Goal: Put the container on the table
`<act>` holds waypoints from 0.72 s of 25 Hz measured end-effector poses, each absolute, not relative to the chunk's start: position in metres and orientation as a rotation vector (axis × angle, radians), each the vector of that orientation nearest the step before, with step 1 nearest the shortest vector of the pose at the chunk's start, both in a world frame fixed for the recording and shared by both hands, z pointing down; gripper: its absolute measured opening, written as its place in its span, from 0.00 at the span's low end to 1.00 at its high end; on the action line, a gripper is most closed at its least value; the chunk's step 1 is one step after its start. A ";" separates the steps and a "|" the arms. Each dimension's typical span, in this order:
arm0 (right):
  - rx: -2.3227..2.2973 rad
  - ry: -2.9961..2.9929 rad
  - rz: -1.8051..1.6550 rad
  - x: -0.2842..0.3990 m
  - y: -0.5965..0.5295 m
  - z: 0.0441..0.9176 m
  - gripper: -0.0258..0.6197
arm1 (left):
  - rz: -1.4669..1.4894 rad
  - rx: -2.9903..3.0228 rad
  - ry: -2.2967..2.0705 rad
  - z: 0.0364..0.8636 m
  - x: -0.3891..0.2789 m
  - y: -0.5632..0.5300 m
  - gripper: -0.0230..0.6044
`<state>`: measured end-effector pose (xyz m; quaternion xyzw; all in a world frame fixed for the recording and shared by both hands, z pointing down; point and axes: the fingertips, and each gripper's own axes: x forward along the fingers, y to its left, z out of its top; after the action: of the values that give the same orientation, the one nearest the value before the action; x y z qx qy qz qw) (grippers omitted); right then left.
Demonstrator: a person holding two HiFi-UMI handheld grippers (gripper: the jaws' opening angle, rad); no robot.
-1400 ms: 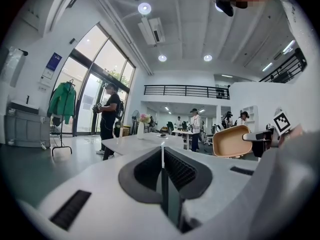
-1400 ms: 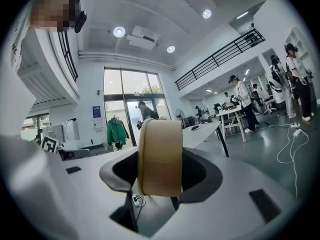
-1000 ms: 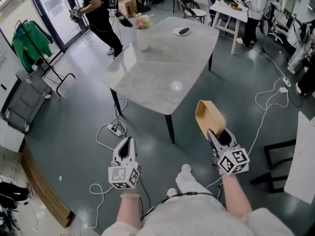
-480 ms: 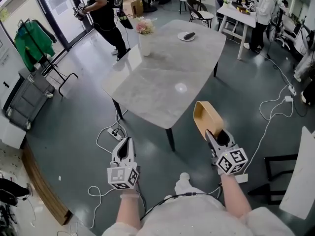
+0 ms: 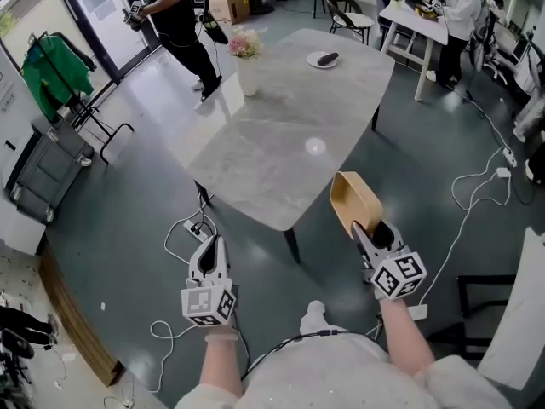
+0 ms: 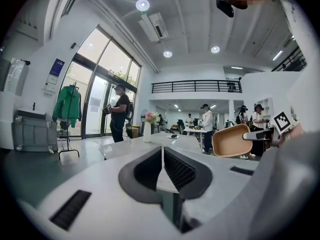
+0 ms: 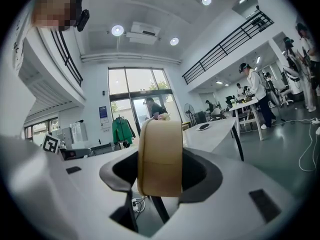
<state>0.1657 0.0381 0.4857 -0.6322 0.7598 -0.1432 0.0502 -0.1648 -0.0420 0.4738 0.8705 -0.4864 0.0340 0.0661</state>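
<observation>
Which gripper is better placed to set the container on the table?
Right. The right gripper is shut on the tan container, held just short of the near corner of the grey table. The left gripper is shut and empty.

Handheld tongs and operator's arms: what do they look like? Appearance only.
The left tongs and right tongs are white moulded shells with dark grey ribbed pads. Each has a white cube with black square markers at its rear: left cube, right cube. The forearms are unsleeved. The person wears a light top, and a thin dark cable crosses it.
</observation>
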 end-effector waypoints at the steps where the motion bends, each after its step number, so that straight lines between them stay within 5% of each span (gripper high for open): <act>1: -1.925 2.311 -0.445 0.168 0.037 0.488 0.39 | 0.106 2.623 -1.468 0.475 -0.163 -0.044 0.06; 18: -1.904 2.299 -0.434 0.209 0.009 0.487 0.39 | 0.098 2.651 -1.483 0.464 -0.119 -0.073 0.06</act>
<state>0.2094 0.0086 0.4874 -0.6300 0.7607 -0.1436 0.0627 -0.1192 -0.0732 0.4640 0.8711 -0.4874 0.0321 0.0510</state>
